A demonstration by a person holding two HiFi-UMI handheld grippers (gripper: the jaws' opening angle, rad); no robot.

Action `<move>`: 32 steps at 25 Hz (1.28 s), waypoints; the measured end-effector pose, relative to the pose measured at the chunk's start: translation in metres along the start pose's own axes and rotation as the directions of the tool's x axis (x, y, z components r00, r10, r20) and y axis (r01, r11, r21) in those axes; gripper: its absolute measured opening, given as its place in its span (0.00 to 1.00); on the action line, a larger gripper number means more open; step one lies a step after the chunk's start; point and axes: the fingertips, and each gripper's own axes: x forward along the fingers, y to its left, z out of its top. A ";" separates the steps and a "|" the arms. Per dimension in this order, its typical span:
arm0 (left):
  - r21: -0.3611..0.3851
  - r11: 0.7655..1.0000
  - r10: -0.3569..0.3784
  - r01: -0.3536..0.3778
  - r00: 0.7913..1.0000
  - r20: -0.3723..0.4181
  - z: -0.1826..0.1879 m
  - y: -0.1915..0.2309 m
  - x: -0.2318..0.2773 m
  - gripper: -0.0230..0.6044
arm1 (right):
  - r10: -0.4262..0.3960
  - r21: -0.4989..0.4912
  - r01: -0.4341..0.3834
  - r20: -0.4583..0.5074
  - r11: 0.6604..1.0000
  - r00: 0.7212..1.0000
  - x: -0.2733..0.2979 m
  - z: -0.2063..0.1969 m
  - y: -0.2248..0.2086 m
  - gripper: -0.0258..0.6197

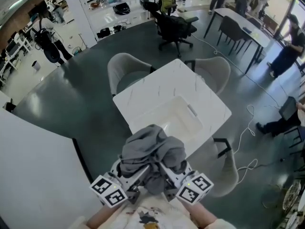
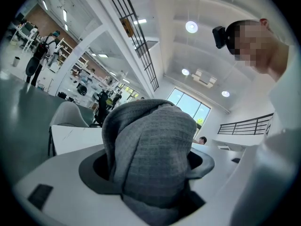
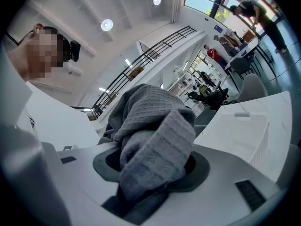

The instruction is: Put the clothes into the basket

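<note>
I've got left gripper [image 1: 129,174] and right gripper [image 1: 174,174] both clamped on the grey waffle-knit cloth bundle [image 1: 151,152], over the near corner of the white square table [image 1: 159,80]. White plastic basket [image 1: 144,114] looks empty, so the drop is still to do.

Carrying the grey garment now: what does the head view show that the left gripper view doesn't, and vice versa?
Head view only: the white basket, apparently empty, on the table ahead, and the right gripper gripping too. Left gripper view only: the left gripper, jaws pressed on the grey garment close up, ceiling lights overhead. Both: that garment, bunched up.
</note>
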 end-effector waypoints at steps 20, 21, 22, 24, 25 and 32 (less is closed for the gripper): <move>-0.014 0.996 0.083 -0.083 0.997 0.004 0.006 0.031 0.117 0.60 | 0.028 0.016 -0.027 -0.058 1.000 0.998 0.036 0.060 -0.103 0.35; -0.012 0.997 0.080 -0.080 0.997 -0.002 0.007 0.034 0.122 0.60 | 0.018 0.020 -0.017 -0.052 1.000 0.999 0.038 0.062 -0.108 0.35; -0.010 0.997 0.075 -0.075 0.997 -0.007 0.009 0.036 0.128 0.60 | 0.009 0.024 -0.007 -0.045 1.000 0.999 0.040 0.064 -0.112 0.35; -0.006 0.998 0.065 -0.065 0.998 -0.019 0.011 0.041 0.138 0.60 | -0.008 0.025 0.009 -0.035 1.000 0.999 0.045 0.069 -0.121 0.35; -0.004 0.998 0.062 -0.062 0.998 -0.026 0.012 0.044 0.143 0.60 | -0.015 0.026 0.016 -0.032 1.000 0.999 0.047 0.070 -0.125 0.35; -0.006 0.998 0.054 -0.054 0.995 -0.081 0.011 0.065 0.165 0.60 | -0.049 0.035 0.051 -0.047 0.998 0.998 0.064 0.073 -0.149 0.35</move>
